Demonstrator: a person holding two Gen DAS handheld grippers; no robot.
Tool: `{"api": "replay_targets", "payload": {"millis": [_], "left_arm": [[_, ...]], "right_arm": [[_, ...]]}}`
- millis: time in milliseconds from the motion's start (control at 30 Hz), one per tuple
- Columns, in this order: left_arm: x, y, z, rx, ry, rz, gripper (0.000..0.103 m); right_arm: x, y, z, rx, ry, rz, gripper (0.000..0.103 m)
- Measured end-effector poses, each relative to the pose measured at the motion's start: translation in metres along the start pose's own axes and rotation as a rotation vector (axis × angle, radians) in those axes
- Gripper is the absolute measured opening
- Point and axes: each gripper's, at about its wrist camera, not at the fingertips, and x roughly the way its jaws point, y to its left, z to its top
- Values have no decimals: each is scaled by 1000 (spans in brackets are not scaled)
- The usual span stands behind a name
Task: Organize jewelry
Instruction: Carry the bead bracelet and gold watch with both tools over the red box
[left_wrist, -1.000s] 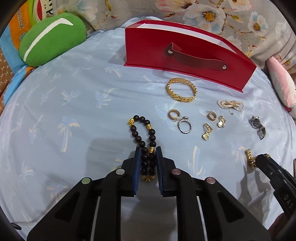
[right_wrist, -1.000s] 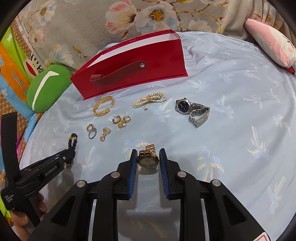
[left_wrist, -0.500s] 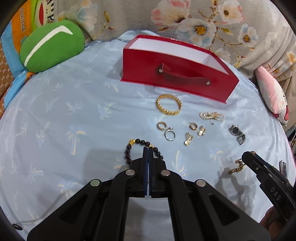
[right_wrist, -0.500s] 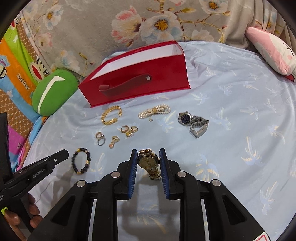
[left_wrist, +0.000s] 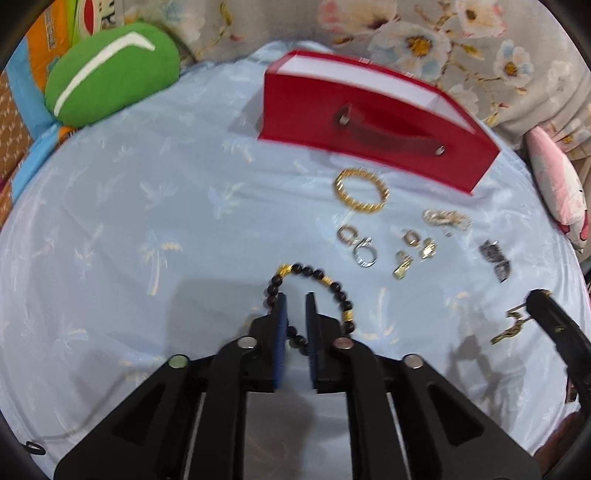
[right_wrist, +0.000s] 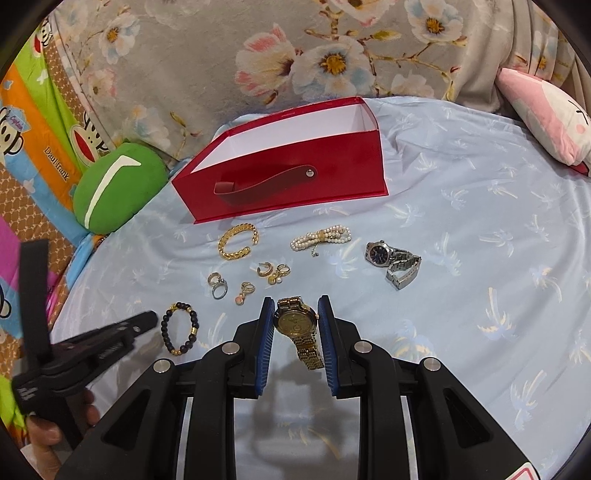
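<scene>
A dark bead bracelet (left_wrist: 314, 273) with gold spacers lies on the blue cloth. My left gripper (left_wrist: 295, 295) hovers over its near side with its jaws opening. A few beads show in the gap, but the pads do not press them. From the right wrist view the left gripper (right_wrist: 147, 317) sits just left of the bracelet (right_wrist: 194, 321). My right gripper (right_wrist: 295, 298) is shut on a gold watch (right_wrist: 295, 321), held off the cloth with its band hanging down. An open red box (right_wrist: 280, 184) stands behind the jewelry.
On the cloth lie a gold chain bracelet (right_wrist: 238, 242), a pearl piece (right_wrist: 321, 236), a silver watch (right_wrist: 391, 258) and several rings and earrings (right_wrist: 273, 273). A green cushion (right_wrist: 114, 188) is at the left, a pink pillow (right_wrist: 543, 114) at the right.
The left jaws closed fully, then parted a little, while the bead bracelet stayed on the cloth. The right gripper rose with the gold watch, whose band now hangs free.
</scene>
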Motion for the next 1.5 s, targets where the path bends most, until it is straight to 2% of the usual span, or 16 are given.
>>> {"api": "replay_targets", "payload": {"millis": [67, 133, 200, 267, 300, 333, 467, 633, 933, 1067, 1167, 1367, 1500], "left_arm": [[10, 4, -3, -24, 25, -2, 33], [10, 4, -4, -24, 0, 9, 39], [12, 3, -4, -16, -11, 28, 40], [13, 1, -4, 4, -29, 55, 34], [13, 0, -5, 15, -34, 66, 24], [14, -2, -5, 24, -36, 74, 7], [11, -3, -5, 34, -30, 25, 7], [-4, -7, -1, 37, -63, -3, 7], [-63, -19, 26, 75, -195, -50, 7], [-85, -27, 47, 104, -253, -68, 7], [-98, -34, 74, 133, -298, -77, 7], [-107, -42, 139, 153, -382, -46, 7], [-99, -48, 188, 159, -420, -28, 7]], "right_arm": [[1, 1, -1, -2, 3, -1, 22], [3, -1, -1, 2, 7, -1, 22], [4, -1, -1, 6, 10, -2, 22], [6, -1, -2, 8, 14, 0, 22], [7, -2, -2, 9, 17, 0, 22], [7, -2, -3, 11, 18, 1, 22], [9, -3, -3, 15, 22, 1, 22], [7, -3, -1, 16, 13, 2, 22], [-14, -1, 19, -6, -53, 20, 22], [-23, 3, 43, -35, -101, 29, 22], [-27, 4, 69, -40, -130, 67, 22], [-20, 10, 146, -88, -201, 74, 21], [5, 12, 192, -95, -201, 81, 21]]}}
